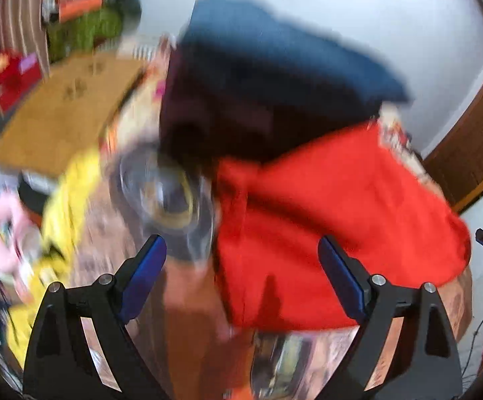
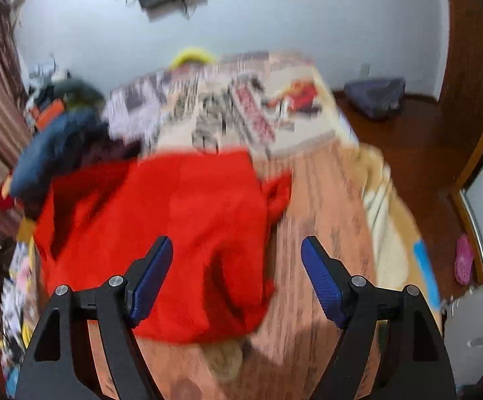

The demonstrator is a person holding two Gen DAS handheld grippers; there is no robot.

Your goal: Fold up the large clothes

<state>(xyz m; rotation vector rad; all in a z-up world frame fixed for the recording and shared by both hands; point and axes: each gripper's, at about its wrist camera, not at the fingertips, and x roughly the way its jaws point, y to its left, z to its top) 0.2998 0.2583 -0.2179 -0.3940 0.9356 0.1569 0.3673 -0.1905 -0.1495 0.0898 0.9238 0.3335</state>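
Note:
A red garment (image 1: 328, 226) lies partly folded on a wooden table (image 1: 188, 300); it also shows in the right wrist view (image 2: 161, 233). A stack of dark blue and black clothes (image 1: 274, 76) sits just behind it, and shows at the left of the right wrist view (image 2: 58, 146). My left gripper (image 1: 241, 276) is open and empty, above the garment's near left edge. My right gripper (image 2: 236, 280) is open and empty, above the garment's near right corner. Both views are motion-blurred.
A clear glass bowl (image 1: 165, 193) stands left of the red garment. Yellow cloth (image 1: 68, 206) and a cardboard sheet (image 1: 71, 110) lie farther left. Printed newspaper (image 2: 235, 106) covers the table's far end. A cream blanket (image 2: 388, 220) hangs at the right edge.

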